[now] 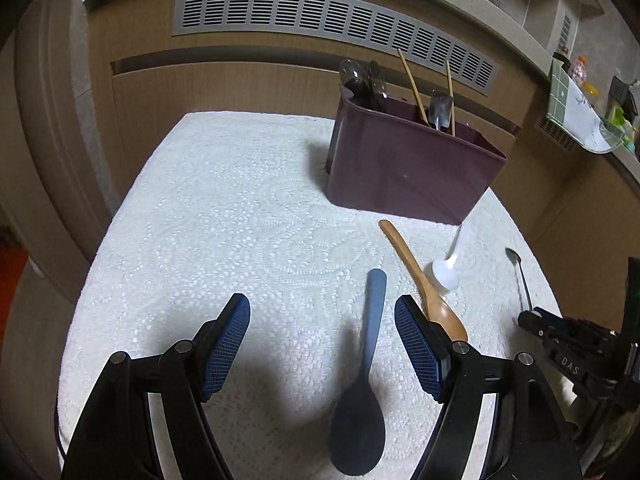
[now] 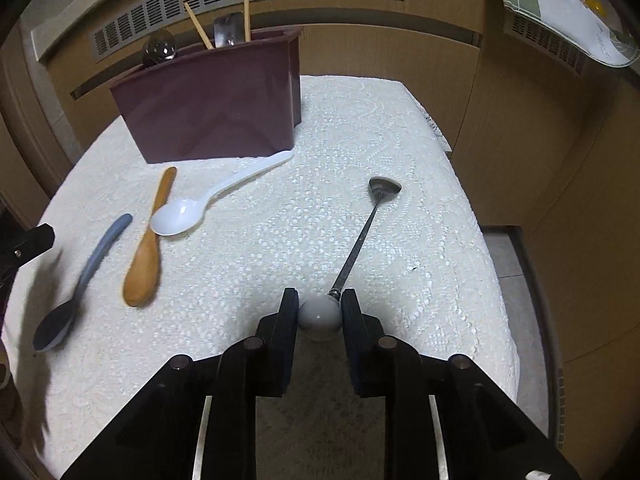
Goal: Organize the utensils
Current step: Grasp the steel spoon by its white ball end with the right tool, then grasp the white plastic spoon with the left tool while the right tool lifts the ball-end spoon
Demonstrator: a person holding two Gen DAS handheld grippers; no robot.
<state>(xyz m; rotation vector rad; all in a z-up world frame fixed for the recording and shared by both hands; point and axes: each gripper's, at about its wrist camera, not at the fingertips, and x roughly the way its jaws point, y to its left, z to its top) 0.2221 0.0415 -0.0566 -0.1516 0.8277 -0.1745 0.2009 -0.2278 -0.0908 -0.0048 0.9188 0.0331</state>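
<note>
My left gripper (image 1: 322, 302) is open low over the white cloth. A blue-grey spoon (image 1: 370, 344) lies between its fingers, untouched, bowl toward me. Just to the right lie a wooden spoon (image 1: 416, 276) and a white plastic spoon (image 1: 444, 274). My right gripper (image 2: 319, 296) is shut on the round grey knob (image 2: 320, 318) at the handle end of a thin metal spoon (image 2: 360, 236), whose bowl rests on the cloth farther out. A maroon utensil holder (image 2: 208, 112) stands at the back with chopsticks and several metal utensils upright in it.
A white lace cloth (image 2: 280, 184) covers the small table, whose right edge (image 2: 452, 148) drops off close by. Wooden cabinet fronts with a grey vent grille (image 1: 332, 20) rise right behind the table. A counter with a cloth and small items (image 1: 580, 108) sits at far right.
</note>
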